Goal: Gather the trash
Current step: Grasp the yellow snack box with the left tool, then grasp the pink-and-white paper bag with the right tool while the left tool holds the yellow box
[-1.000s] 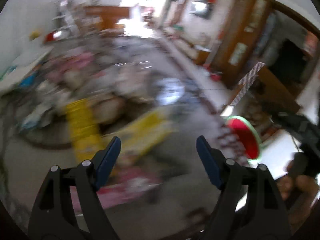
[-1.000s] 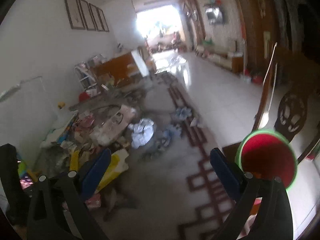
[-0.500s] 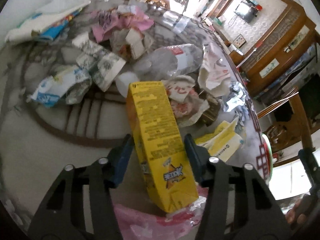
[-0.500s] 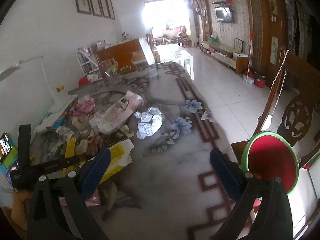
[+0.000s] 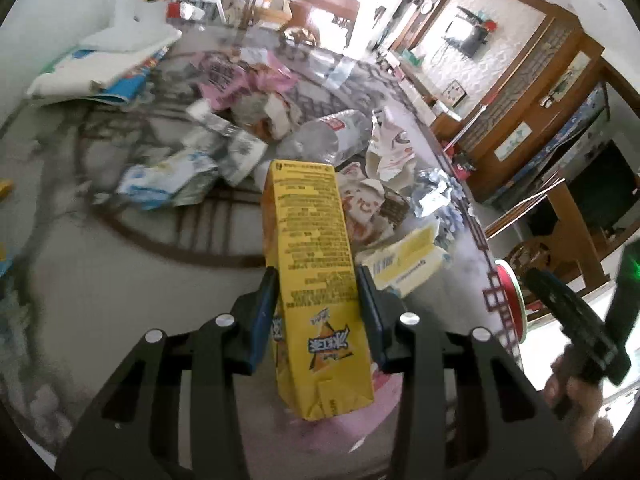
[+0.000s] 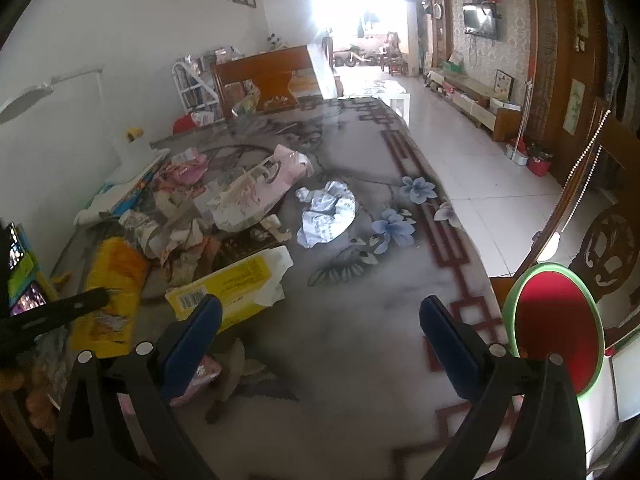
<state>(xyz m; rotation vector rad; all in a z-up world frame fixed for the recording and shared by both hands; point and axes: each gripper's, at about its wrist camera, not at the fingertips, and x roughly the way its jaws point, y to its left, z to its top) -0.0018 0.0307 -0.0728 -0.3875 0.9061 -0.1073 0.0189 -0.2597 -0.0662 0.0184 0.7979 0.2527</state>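
Our left gripper (image 5: 318, 312) points downward, its jaws just closed in and pressing a carton — our right gripper (image 6: 320, 334) points downward, jaws wide apart.

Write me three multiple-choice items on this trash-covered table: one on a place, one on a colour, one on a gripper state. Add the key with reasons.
1. Where does the crumpled silver wrapper lie?
A. beside the blue flower print on the table
B. on the floor tiles
C. between the right gripper's jaws

2. What colour is the tall carton in the left gripper?
A. green
B. yellow
C. white

3. How does the right gripper stand?
A. shut on a bottle
B. shut on a bag
C. open, holding nothing

Key: 1 A, it rests just left of the flowers; 2 B, its printed sides are yellow; 3 C, only bare table shows between the wide jaws.
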